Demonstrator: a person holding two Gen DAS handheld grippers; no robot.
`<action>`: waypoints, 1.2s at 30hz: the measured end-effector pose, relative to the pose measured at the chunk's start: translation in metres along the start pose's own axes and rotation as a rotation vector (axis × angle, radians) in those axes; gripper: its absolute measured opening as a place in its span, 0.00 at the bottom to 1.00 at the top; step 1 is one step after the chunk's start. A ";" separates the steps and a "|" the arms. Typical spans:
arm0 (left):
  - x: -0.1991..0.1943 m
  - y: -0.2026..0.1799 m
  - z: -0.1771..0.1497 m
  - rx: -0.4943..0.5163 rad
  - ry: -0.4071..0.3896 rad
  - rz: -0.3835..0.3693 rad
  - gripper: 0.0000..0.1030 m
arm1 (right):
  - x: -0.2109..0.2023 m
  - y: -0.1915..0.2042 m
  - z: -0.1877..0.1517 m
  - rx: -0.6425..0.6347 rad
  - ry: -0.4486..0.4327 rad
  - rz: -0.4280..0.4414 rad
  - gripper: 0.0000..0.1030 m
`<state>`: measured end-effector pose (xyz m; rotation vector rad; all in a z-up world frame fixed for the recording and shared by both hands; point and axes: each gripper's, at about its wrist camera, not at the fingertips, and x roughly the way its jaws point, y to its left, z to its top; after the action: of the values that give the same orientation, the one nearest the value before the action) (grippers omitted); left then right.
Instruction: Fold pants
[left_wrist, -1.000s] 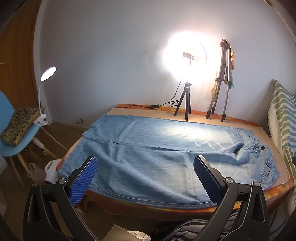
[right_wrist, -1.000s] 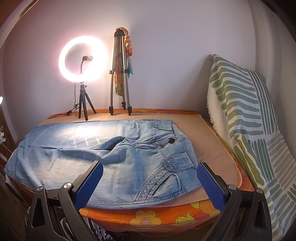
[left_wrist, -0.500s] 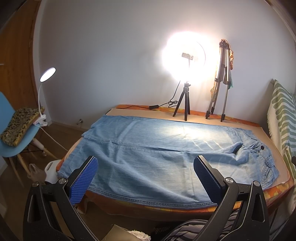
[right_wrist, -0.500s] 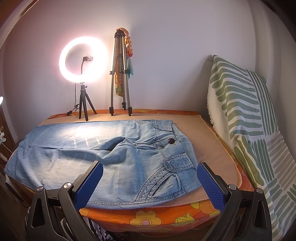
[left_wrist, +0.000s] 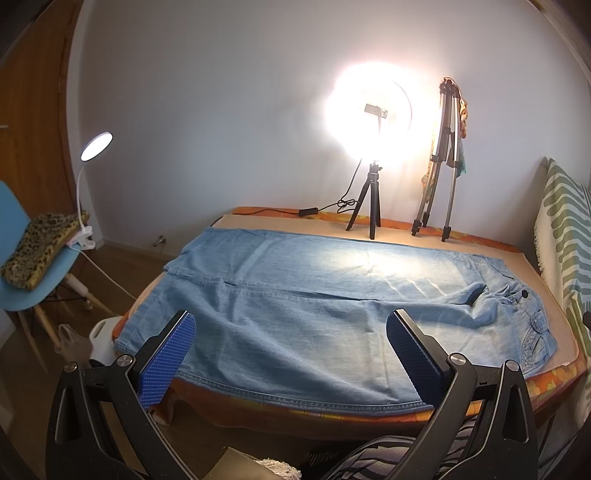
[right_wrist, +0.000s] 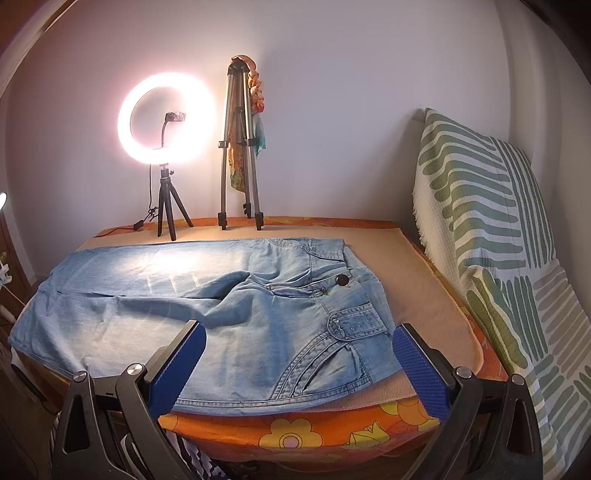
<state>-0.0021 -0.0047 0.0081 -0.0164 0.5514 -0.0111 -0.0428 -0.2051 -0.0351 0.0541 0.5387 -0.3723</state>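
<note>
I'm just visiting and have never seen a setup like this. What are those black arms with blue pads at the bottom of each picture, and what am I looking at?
Those are two hand-held grippers, one in each of a person's hands; no robot is there. Each carries a wide-angle camera looking forward along its two fingers. One picture comes from the left gripper, the other from the right gripper. The blue pads are the finger grips. Both grippers are open and hold nothing.

On the table lies a pair of light blue jeans, spread flat, waistband toward the right, not yet folded. Behind them stand a lit ring light and a folded tripod. The left view also shows a blue chair with a clip-on lamp.
</note>
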 end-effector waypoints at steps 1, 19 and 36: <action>0.000 0.000 0.000 0.001 0.000 0.000 1.00 | 0.000 0.000 0.000 0.000 0.000 0.000 0.99; 0.001 0.001 -0.002 0.000 -0.003 0.002 1.00 | 0.000 0.001 -0.002 0.002 0.000 -0.005 0.99; 0.002 0.007 -0.004 -0.010 0.001 0.006 1.00 | -0.002 0.005 -0.001 -0.006 -0.005 -0.012 0.98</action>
<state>-0.0023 0.0024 0.0033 -0.0247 0.5525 -0.0029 -0.0434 -0.1998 -0.0350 0.0436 0.5353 -0.3826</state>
